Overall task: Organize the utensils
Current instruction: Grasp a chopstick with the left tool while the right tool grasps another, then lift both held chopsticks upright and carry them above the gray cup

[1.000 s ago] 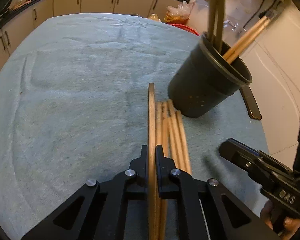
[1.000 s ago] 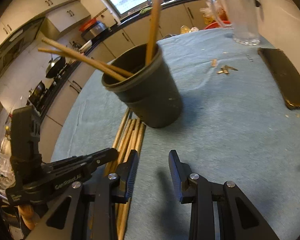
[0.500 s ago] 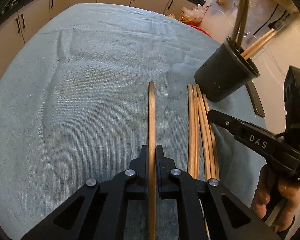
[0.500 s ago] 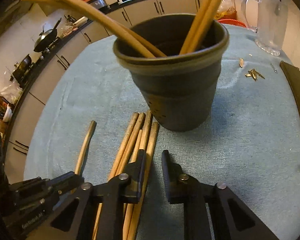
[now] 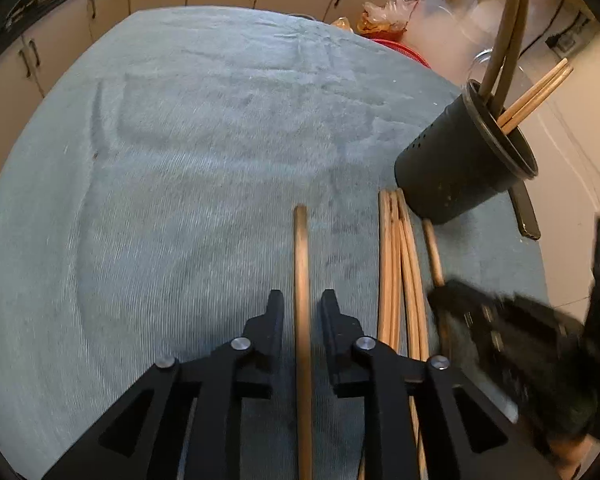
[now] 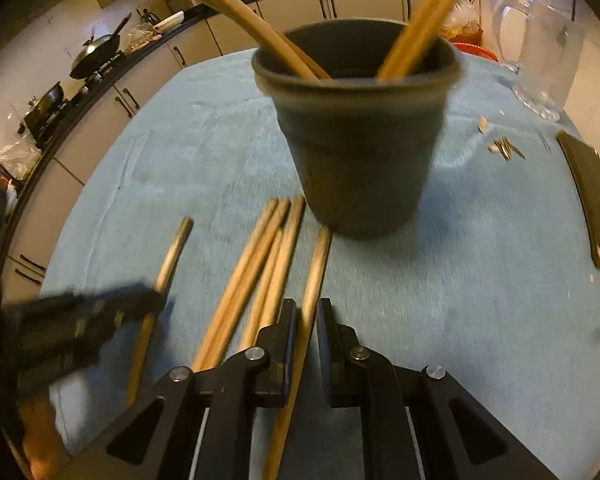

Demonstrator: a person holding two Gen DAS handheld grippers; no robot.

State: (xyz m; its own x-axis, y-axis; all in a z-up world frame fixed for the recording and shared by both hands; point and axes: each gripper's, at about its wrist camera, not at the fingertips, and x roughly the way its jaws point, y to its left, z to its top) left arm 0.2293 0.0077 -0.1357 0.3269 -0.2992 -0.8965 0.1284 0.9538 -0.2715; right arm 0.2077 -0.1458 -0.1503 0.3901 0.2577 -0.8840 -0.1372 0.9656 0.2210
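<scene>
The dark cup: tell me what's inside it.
Inside the dark cup stand wooden chopsticks, leaning out in two separate groups. Their lower ends and the cup's bottom are hidden by its wall.

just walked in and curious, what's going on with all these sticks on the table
A person is sorting wooden chopsticks into a dark holder cup on a towel-covered table, a handheld gripper in each hand. The left gripper is opening around a lone chopstick set apart from the pile. The right gripper is pinching another chopstick beside the loose bundle. Four chopsticks already stand in the cup.
</scene>
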